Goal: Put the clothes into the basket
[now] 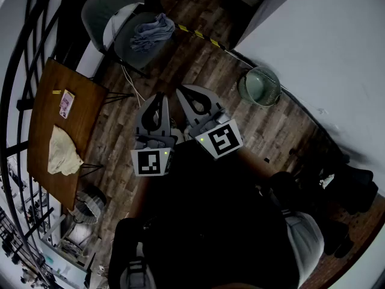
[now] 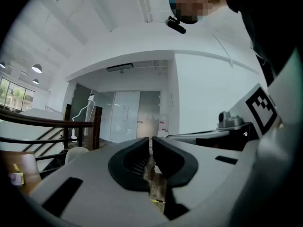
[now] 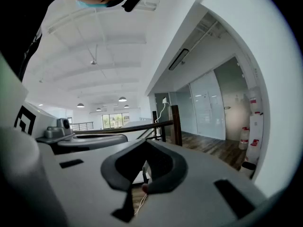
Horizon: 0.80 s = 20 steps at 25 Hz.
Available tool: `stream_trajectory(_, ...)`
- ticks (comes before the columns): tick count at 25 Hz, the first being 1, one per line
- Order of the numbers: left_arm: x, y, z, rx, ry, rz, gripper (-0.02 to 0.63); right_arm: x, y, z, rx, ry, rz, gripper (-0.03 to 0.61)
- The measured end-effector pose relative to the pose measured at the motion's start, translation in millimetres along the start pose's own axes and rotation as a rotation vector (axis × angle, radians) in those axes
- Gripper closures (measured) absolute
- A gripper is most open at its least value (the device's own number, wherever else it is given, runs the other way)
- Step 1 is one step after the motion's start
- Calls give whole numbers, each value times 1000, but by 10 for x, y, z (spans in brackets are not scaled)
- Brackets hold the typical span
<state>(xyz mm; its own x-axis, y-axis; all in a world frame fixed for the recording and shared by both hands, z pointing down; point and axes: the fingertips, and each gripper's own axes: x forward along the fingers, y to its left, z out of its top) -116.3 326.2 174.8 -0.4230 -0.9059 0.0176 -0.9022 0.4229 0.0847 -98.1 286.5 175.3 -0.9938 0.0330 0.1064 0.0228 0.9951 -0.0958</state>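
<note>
Nothing's grabbed yet, so I'd call this the very start: picking which garment to go for. Both claws sit close in front of the person, pointing roughly level. The left claw (image 1: 159, 98) (image 2: 151, 143) has its jaws pressed together with nothing in them, and the right claw (image 1: 183, 91) (image 3: 144, 145) looks closed and empty too.

From the head view, a cream cloth (image 1: 63, 152) lies on the wooden counter (image 1: 90, 110) at about 9 o'clock. A blue-grey pile of clothes (image 1: 150, 32) sits on a chair (image 1: 99, 8) around 11 o'clock. The green basket (image 1: 260, 86) is on the floor at 2 o'clock, well apart from both.

My guess for the next move: step toward one pile, tip a claw down, spread its jaws, then pinch a good bunch of fabric so it doesn't slip out.
</note>
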Motion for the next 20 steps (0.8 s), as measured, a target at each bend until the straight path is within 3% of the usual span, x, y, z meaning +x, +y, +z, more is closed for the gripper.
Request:
stream_trajectory(4, 62, -81, 18, 9, 1, -18, 581, -21, -77, -28, 9, 2, -19, 569)
stream_trajectory(9, -34, -19, -84, -8, 26, 20, 581, 6, -40, -72, 2, 4, -4, 569)
stream_trajectory(20, -58, 160, -43, -14, -13, 62, 581, 59, -53, 26, 15, -44, 9, 569)
